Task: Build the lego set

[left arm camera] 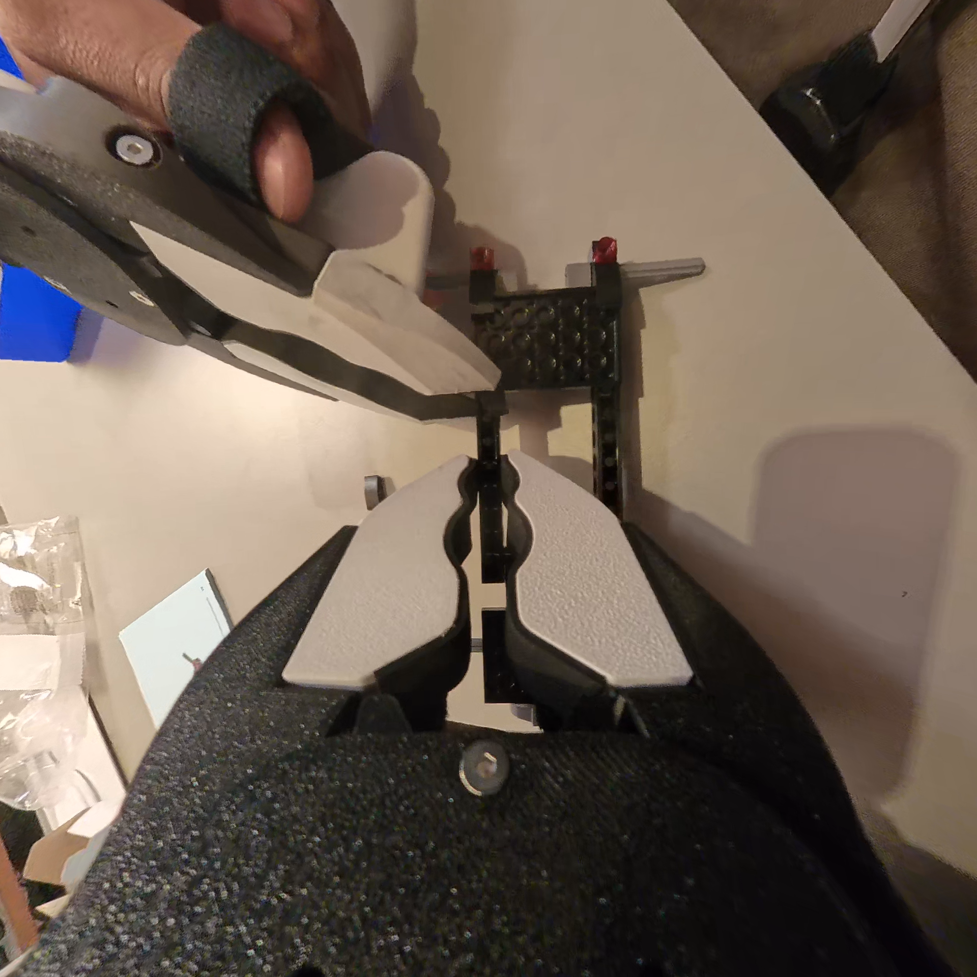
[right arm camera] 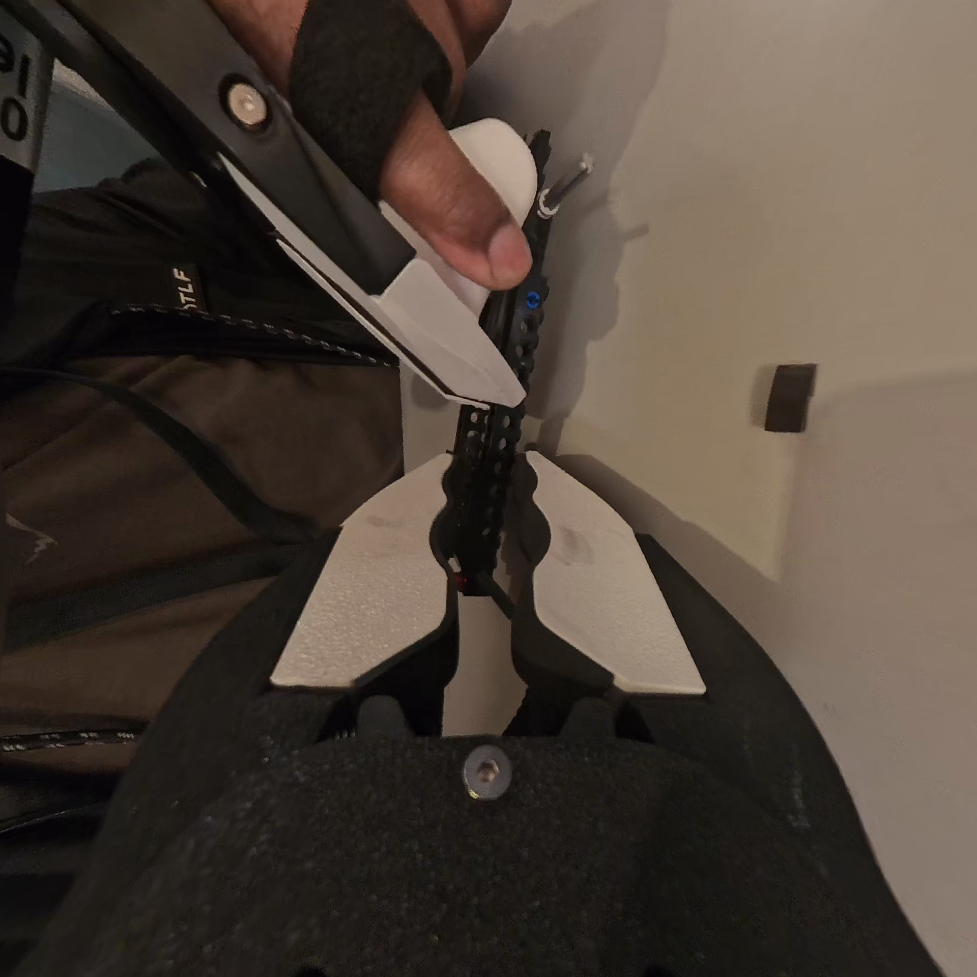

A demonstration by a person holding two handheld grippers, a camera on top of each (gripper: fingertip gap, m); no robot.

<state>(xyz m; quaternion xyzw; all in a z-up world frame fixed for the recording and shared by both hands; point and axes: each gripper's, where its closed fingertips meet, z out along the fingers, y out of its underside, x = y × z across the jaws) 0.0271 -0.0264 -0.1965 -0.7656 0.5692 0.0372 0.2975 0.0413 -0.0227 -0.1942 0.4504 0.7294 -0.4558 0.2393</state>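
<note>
Cream tabletop [left arm camera: 211,449] underneath everything, so the black parts stand out nicely. Your left gripper [left arm camera: 489,465] is clamped on one black perforated beam [left arm camera: 489,444], both pads pressing its sides, and the beam runs straight out ahead past the fingertips. That beam is one of two long rails of a black brick frame [left arm camera: 550,338]; the second rail [left arm camera: 608,449] runs parallel on the right, and a studded black plate bridges the two at the far end. I count two red pegs [left arm camera: 604,250] sticking up at that far end, plus one grey axle [left arm camera: 666,267] poking out sideways.

Your right gripper [right arm camera: 484,457] comes in from the upper left in the left wrist view, tips at the same rail just past the left gripper. In its own view the beams sit between its fingers with the left pad against them, but I can't tell if the right pad is actually touching. One blue pin [right arm camera: 533,300] shows farther along the frame.

Further out: one small black block [right arm camera: 789,396] lying alone on the table, one grey piece [left arm camera: 374,489] beside the left fingers, clear plastic bags [left arm camera: 37,581] and one white booklet [left arm camera: 169,645] at the left edge.
</note>
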